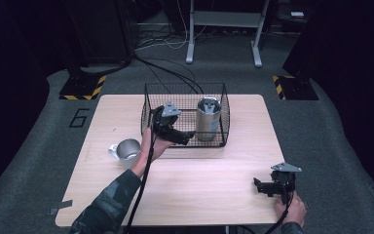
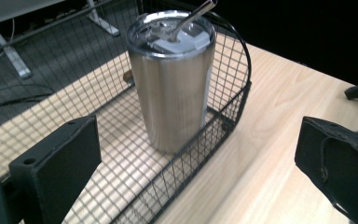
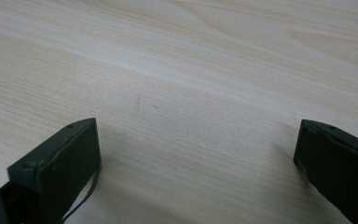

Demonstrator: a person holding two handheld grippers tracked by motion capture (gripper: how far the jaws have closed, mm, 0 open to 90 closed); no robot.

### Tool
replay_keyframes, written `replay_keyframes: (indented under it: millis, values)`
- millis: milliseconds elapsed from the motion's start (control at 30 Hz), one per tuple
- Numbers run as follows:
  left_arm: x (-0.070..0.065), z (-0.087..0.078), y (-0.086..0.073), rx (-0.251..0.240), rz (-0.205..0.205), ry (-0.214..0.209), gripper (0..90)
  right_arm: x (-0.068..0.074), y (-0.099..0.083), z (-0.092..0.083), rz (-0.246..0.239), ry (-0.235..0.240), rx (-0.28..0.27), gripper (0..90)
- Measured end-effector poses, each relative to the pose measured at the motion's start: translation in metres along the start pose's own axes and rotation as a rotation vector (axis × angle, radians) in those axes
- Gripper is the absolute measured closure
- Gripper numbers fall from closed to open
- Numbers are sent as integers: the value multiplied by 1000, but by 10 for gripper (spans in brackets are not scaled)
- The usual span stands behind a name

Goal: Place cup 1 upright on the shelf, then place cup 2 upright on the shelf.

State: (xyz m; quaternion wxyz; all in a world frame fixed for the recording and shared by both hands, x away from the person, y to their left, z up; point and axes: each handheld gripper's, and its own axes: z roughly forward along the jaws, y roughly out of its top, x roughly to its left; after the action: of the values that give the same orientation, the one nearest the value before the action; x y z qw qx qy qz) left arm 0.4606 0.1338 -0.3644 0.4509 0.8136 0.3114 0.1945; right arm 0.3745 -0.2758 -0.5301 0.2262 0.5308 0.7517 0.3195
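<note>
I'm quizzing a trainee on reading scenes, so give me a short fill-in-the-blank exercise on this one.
1. The steel tumbler stands upright inside the wire ____.
2. The jaws of the left gripper stand ____.
3. The metal cup lies outside the basket on the wooden ____.
4. The right gripper holds ____.

Missing words: basket; open; table; nothing

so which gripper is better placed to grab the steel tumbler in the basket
Left. The left gripper is open at the wire basket, aimed at the tumbler. The right gripper sits open near the table's near right corner.
</note>
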Motion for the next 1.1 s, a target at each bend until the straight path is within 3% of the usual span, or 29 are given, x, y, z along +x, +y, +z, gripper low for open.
replay_keyframes:
  millis: [600, 833, 967, 1100]
  values:
    - [-15, -53, -52, 8, 6, 93, 1, 0, 0, 0, 0, 0, 0, 0]
    - [-16, -73, -66, -16, -30, 129, 1, 0, 0, 0, 0, 1, 1, 0]
    - [-15, -81, -76, -4, -31, 154, 1, 0, 0, 0, -1, 1, 1, 0]
    - [-8, -90, -85, 1, -58, 179, 1, 0, 0, 0, 0, 0, 0, 0]
